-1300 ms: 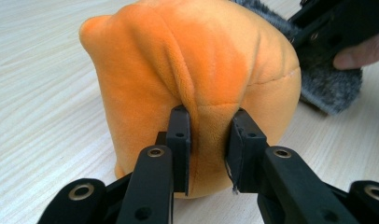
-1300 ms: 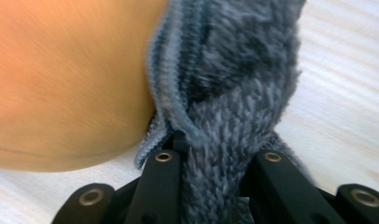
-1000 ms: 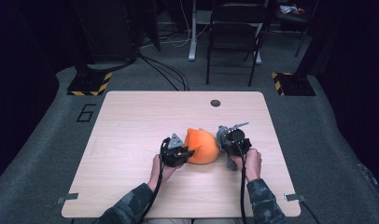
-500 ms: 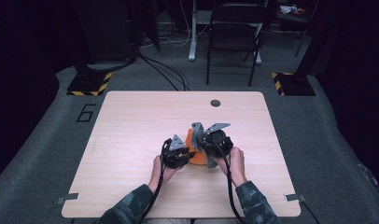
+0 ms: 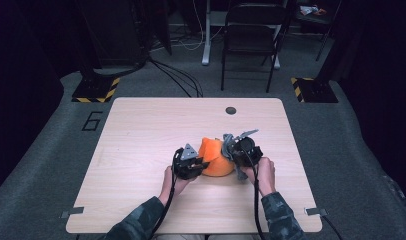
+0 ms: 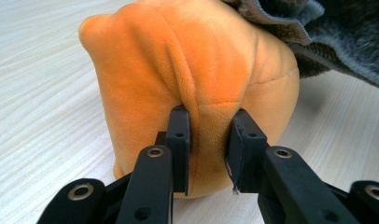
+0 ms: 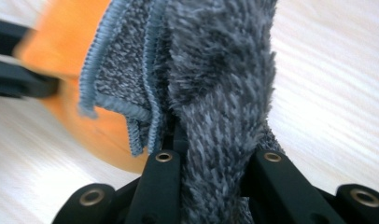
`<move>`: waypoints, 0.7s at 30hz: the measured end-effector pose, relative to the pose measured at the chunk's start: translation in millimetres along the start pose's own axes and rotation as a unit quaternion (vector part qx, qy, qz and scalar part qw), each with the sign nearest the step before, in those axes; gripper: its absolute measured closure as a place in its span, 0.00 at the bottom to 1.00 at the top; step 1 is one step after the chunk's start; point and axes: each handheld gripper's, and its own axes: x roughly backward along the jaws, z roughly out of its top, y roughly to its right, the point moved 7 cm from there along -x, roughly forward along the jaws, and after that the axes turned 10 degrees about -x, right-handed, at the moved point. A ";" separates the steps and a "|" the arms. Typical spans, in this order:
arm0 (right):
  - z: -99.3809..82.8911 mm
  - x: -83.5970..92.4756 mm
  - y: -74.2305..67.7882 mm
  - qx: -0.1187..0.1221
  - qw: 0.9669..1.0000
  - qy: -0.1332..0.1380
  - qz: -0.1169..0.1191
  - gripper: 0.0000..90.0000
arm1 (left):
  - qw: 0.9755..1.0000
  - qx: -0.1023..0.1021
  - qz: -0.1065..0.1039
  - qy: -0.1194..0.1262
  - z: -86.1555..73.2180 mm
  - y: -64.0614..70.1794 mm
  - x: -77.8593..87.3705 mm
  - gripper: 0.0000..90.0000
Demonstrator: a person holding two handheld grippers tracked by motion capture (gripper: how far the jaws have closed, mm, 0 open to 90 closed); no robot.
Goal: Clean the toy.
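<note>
Grey cloth (image 7: 211, 93) against orange plush (image 6: 187, 65)

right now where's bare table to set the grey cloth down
The left half of the table is bare, as is the far strip around the dark round spot. Crowded: centre-right, where both hand-held grippers clamp the orange plush and grey cloth.

Orange plush toy (image 6: 192, 70), grey cloth (image 7: 215, 93) w/ blue edging, pale wood table (image 5: 141, 130)

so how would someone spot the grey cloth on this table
On the pale wooden table, find the orange plush toy between the person's two grippers near the front edge. The grey cloth is pinched in the right gripper, against the toy's right side: fuzzy, dark grey, with a light blue stitched edge.
</note>
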 end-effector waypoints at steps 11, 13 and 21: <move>-28.6 -39.7 25.0 -0.037 0.998 -0.050 -0.011 0.86 | 1.000 0.003 0.005 0.000 -0.2 -4.8 0.7 0.80; -25.2 -35.6 26.2 -0.038 0.998 -0.052 -0.010 0.86 | 1.000 0.011 0.007 0.001 -1.1 -6.7 1.4 0.80; 7.2 17.9 14.1 -0.047 0.997 0.034 0.044 0.86 | 1.000 0.010 0.012 0.002 -1.4 -10.6 1.7 0.79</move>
